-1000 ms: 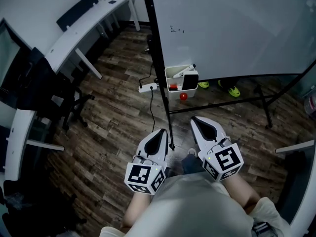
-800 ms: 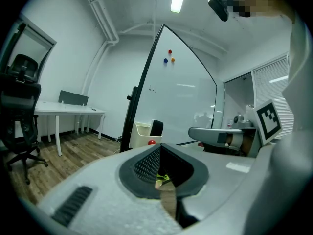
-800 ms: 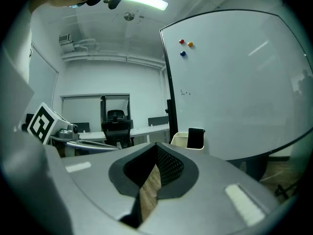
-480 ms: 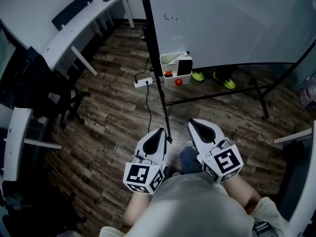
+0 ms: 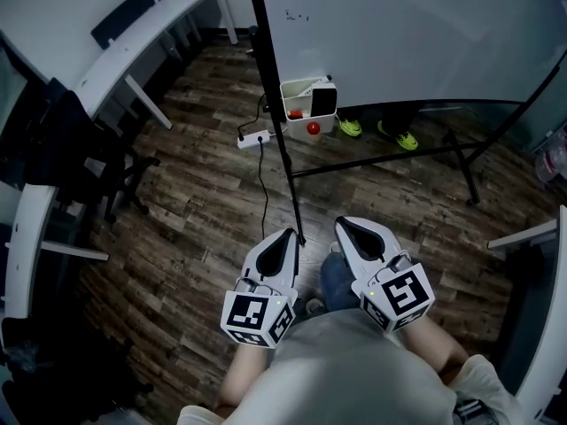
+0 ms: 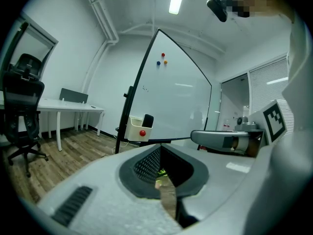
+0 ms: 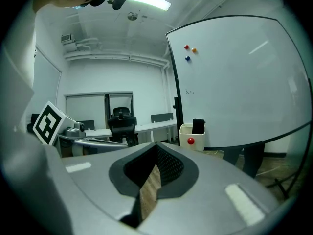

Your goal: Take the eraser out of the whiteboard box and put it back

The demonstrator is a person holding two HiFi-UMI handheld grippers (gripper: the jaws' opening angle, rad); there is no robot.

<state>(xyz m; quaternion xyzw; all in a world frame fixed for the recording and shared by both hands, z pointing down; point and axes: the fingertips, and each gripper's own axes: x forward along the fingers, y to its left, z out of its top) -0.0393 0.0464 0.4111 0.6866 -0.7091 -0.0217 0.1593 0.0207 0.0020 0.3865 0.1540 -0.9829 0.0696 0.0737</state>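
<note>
Both grippers were held low in front of the person, side by side, pointing across the room at the whiteboard. The left gripper had its jaws together with nothing between them. The right gripper was closed the same way and was empty too.

The eraser stood upright in the right end of the box, its dark top rising above the rim. The box hung at the whiteboard's lower left corner, against the black post of the stand, well apart from both grippers. A red knob showed on the box's front face.

Between the grippers and the box lay an open stretch of plank floor. The post slanted down across it and ended just beside the left gripper's tip. A floor bar of the stand ran off to the right below the whiteboard's bottom edge. A power strip lay on the floor just left of the post, and its cable trailed along the post toward the grippers.

A white desk edged the room on the left, with a dark chair near it. Another pale desk edge cut in at the right. A pair of green shoes stood under the whiteboard's lower edge, behind the bar
</note>
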